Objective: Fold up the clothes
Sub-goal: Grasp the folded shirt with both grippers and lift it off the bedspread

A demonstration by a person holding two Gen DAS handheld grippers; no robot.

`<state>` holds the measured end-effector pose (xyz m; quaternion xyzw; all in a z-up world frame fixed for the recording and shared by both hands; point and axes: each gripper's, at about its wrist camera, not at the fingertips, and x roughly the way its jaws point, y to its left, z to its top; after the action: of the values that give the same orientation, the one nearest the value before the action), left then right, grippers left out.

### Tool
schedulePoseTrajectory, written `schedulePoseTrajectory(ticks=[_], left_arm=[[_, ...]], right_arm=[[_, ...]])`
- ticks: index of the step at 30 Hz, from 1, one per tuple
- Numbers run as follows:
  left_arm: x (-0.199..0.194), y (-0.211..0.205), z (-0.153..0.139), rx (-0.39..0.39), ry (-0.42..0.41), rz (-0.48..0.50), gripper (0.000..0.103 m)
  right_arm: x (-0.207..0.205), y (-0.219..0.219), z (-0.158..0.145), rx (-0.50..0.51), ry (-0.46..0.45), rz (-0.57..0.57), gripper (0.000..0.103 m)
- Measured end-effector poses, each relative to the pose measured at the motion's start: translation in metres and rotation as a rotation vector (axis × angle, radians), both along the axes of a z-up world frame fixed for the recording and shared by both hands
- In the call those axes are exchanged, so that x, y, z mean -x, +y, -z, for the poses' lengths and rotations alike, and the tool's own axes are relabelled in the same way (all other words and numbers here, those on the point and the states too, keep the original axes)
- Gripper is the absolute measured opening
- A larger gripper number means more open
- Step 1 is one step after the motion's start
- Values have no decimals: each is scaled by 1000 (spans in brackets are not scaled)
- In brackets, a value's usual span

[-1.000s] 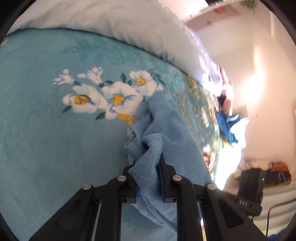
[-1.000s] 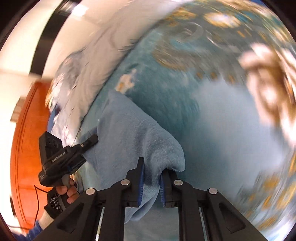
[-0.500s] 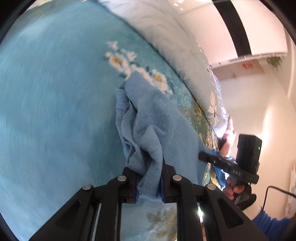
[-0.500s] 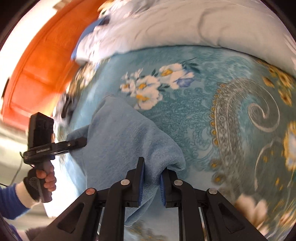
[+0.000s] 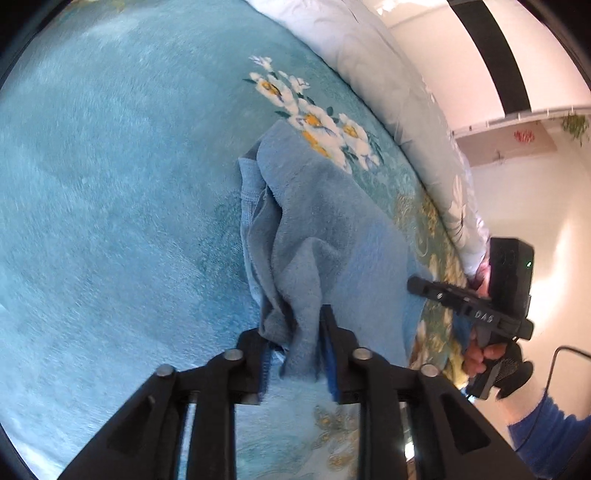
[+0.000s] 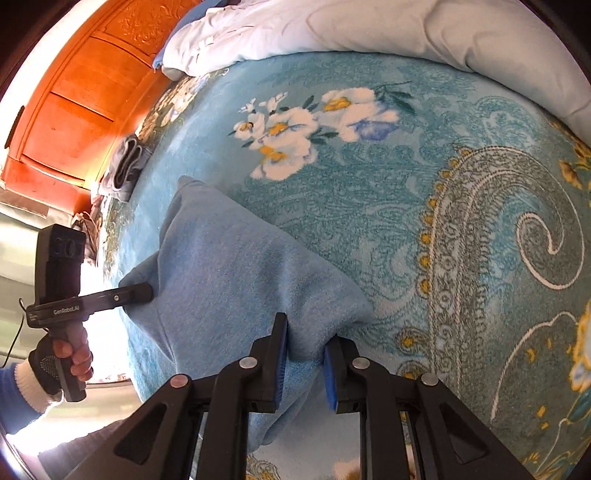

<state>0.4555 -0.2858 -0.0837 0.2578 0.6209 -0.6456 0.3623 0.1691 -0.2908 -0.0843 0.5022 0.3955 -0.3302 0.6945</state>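
Note:
A light blue fleece garment (image 5: 325,229) lies on the teal flowered blanket (image 5: 110,184), held up at two corners. My left gripper (image 5: 295,332) is shut on a bunched corner of it. My right gripper (image 6: 306,343) is shut on another corner of the same garment (image 6: 236,266), which stretches between the two. The right gripper also shows in the left wrist view (image 5: 417,286) at the garment's right edge. The left gripper shows in the right wrist view (image 6: 142,293) at the garment's left edge.
A pale quilt (image 6: 369,26) lies along the blanket's far side. An orange wooden headboard (image 6: 74,88) stands at the upper left. A folded grey garment (image 6: 125,168) sits near the blanket's edge. A white wall (image 5: 535,192) is at the right.
Both grippers have swung round with the garment still held. The garment has spread flatter on the blanket between them, and the views have steadied.

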Motion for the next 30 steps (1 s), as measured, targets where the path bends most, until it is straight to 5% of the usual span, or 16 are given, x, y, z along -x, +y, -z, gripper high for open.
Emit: schedulePoseTrajectory(ticks=[2,9,11,18,30], left_arm=[[-4,1,-8,10,-10,12,62],[-10,-20,-28,77,-31,56,86],[-5,-33,-23,62,-33,77,87],[11,-59,12,9,-24,166,87],[8,-59,38,-88,19,153,86]], right_arm=[[3,5,-5,23,21,23,27],[40,44,-14,29,-17,263,49],[49,60,-11,12,-75,375,56],[41,86,17,-50,-193,608,57],[32,74,37,-80,-240,599,57]])
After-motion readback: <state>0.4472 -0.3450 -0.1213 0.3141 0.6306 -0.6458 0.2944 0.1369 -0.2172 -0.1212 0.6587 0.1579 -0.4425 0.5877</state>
